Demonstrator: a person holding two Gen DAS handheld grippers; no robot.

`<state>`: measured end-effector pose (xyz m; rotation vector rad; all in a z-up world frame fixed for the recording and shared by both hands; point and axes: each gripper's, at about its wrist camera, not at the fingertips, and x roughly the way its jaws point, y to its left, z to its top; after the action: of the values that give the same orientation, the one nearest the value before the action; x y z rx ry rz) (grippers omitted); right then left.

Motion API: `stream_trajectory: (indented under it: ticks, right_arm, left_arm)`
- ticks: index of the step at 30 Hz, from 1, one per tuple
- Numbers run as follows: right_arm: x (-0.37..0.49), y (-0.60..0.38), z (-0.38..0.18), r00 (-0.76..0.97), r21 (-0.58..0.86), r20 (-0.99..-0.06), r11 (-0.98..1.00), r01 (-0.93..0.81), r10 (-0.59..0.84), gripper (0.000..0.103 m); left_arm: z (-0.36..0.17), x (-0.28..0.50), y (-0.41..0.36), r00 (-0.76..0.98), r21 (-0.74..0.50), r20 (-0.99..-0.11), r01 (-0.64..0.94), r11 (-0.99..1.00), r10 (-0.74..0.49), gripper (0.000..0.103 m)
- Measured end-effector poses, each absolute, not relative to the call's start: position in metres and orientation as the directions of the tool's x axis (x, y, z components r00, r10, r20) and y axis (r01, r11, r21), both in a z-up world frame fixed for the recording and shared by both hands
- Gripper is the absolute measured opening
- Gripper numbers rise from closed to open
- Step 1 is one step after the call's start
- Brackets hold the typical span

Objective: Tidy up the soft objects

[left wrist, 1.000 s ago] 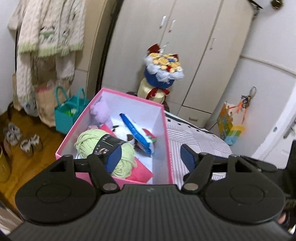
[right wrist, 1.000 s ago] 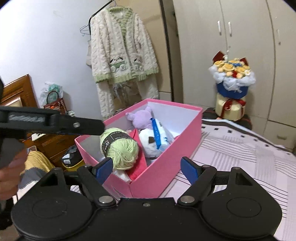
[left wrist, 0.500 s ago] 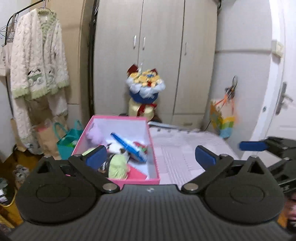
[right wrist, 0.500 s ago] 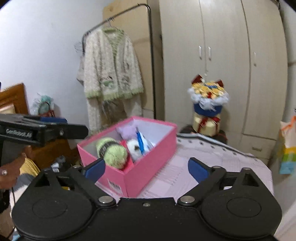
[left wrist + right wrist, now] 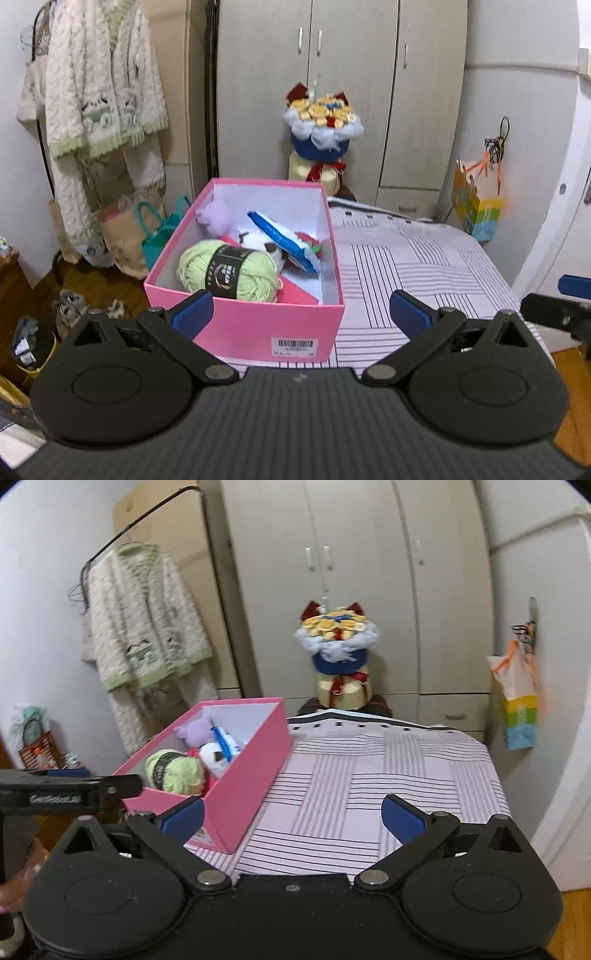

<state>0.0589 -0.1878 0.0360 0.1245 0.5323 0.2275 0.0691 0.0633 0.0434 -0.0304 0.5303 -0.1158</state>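
A pink box (image 5: 258, 325) (image 5: 255, 775) stands at the left of a striped table (image 5: 413, 266) (image 5: 369, 775). In it lie a green yarn ball (image 5: 229, 269) (image 5: 173, 771), a purple plush (image 5: 218, 218) (image 5: 195, 731), a white and brown plush (image 5: 258, 243) (image 5: 218, 757), a blue and white packet (image 5: 284, 243) (image 5: 225, 742) and something red (image 5: 310, 243). My left gripper (image 5: 301, 314) is open and empty, just short of the box's near wall. My right gripper (image 5: 291, 818) is open and empty, over the table's near edge, right of the box.
A flower bouquet (image 5: 321, 122) (image 5: 338, 635) stands behind the table before a wardrobe (image 5: 332, 74). A knitted cardigan (image 5: 99, 85) hangs at the left over bags (image 5: 159, 229) and shoes on the floor. A coloured bag (image 5: 517, 705) hangs on the right wall.
Both grippers have pulled back and up from the box, which now looks smaller and farther. Both stayed open and empty.
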Motion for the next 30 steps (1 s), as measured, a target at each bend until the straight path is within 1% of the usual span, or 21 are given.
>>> stream_trajectory:
  ticks: [4, 7, 12, 15, 19, 23, 27, 30]
  right_arm:
    - [0.052, -0.186, 0.035, 0.855, 0.132, -0.478, 0.979, -0.155, 0.2, 0.103]
    - [0.047, -0.185, 0.033, 0.875, 0.107, -0.469, 0.991, -0.077, 0.119, 0.103]
    - [0.045, -0.185, 0.025, 0.867, 0.076, -0.487, 0.994, -0.078, 0.105, 0.103]
    - [0.043, -0.185, 0.021, 0.877, 0.052, -0.475, 0.997, -0.057, 0.075, 0.103]
    - [0.04, -0.187, 0.018, 0.876, 0.06, -0.474, 0.996, -0.073, 0.093, 0.103]
    - [0.036, -0.187, 0.017, 0.885, 0.053, -0.46, 0.997, -0.058, 0.076, 0.103]
    - [0.033, -0.187, 0.015, 0.892, 0.022, -0.449, 0.999, -0.039, 0.045, 0.103]
    - [0.033, -0.186, 0.013, 0.89, 0.004, -0.454, 0.999, -0.038, 0.036, 0.103]
  left_arm:
    - [0.043, 0.062, 0.058, 0.888, -0.023, -0.453, 0.08, 0.997, -0.082, 0.103]
    - [0.042, 0.06, 0.054, 0.887, -0.03, -0.451, 0.097, 0.995, -0.1, 0.103]
    - [0.039, 0.057, 0.048, 0.896, -0.016, -0.436, 0.089, 0.996, -0.087, 0.103]
    - [0.035, 0.058, 0.047, 0.889, -0.018, -0.45, 0.09, 0.996, -0.088, 0.103]
    - [0.031, 0.056, 0.047, 0.891, -0.044, -0.444, 0.089, 0.995, -0.099, 0.103]
    - [0.029, 0.055, 0.042, 0.888, -0.026, -0.447, 0.108, 0.994, -0.108, 0.103]
    - [0.026, 0.05, 0.036, 0.895, -0.016, -0.427, 0.137, 0.99, -0.131, 0.103]
    - [0.025, 0.046, 0.032, 0.898, -0.005, -0.421, 0.135, 0.991, -0.125, 0.103]
